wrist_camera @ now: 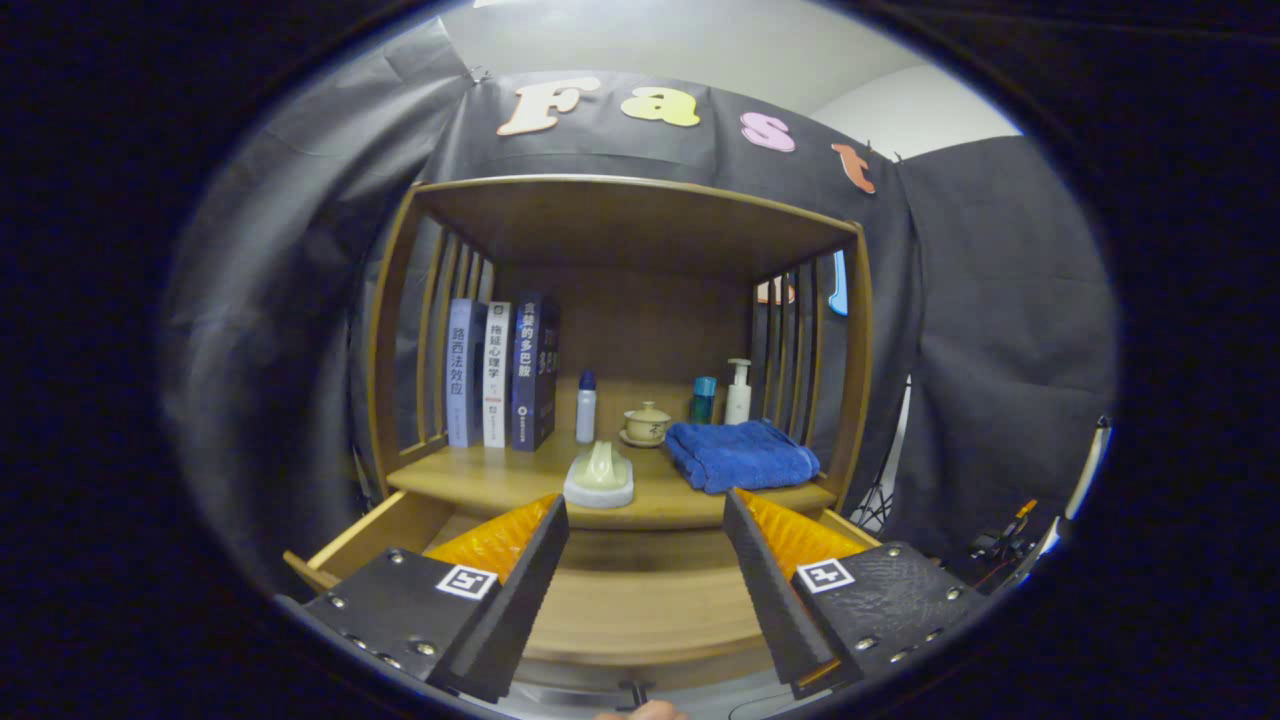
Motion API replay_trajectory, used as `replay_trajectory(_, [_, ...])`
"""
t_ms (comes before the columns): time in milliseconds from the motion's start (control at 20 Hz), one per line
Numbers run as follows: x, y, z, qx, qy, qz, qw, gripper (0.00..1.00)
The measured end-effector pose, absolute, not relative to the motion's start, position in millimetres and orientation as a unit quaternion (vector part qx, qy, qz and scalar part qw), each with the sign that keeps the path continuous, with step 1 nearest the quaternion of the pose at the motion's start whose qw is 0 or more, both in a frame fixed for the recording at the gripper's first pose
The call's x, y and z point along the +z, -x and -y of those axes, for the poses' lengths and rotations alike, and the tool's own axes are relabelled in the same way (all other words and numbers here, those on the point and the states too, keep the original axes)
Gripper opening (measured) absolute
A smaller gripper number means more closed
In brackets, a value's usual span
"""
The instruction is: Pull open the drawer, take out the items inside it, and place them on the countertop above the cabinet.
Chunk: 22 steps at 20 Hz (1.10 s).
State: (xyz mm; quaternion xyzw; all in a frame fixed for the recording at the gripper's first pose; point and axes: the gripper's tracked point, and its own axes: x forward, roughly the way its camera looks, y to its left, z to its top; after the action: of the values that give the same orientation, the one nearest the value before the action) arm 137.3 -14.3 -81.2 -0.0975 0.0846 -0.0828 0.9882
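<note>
- Gripper view: the gripper (645, 505) is being held with its fingers spread wide apart, and nothing is being gripped between them.
- The drawer (370, 535) is being shown pulled out below the countertop (500, 485), with the fingers poised above its opening; bare wooden floor is being seen between the fingers, and no item inside can be made out, since much of the interior is being hidden by them.
- The pulling-open step is judged done; the taking-out step is judged either finished or nearly so, and it cannot be told which.
- A pale dome-shaped item on a white base (599, 476) is being seen at the countertop's front edge, just beyond the fingertips.
- The next move is judged to call for the drawer's hidden corners being checked before anything further is reached for.
- On the countertop the following are being counted: three upright books (497, 372), one small white bottle (586, 407), one lidded cup on a saucer (646, 424), one teal container (703, 399), one pump bottle (738, 391), one folded blue towel (740, 455).
</note>
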Motion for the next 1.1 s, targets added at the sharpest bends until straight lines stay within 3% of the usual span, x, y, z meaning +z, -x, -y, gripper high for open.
replay_trajectory(350, [-109, -89, 17, -0.073, 0.066, -0.075, 0.992, 0.92])
replay_trajectory(1100, [-163, -78, 42, -0.091, 0.025, -0.126, 0.987, 0.91])
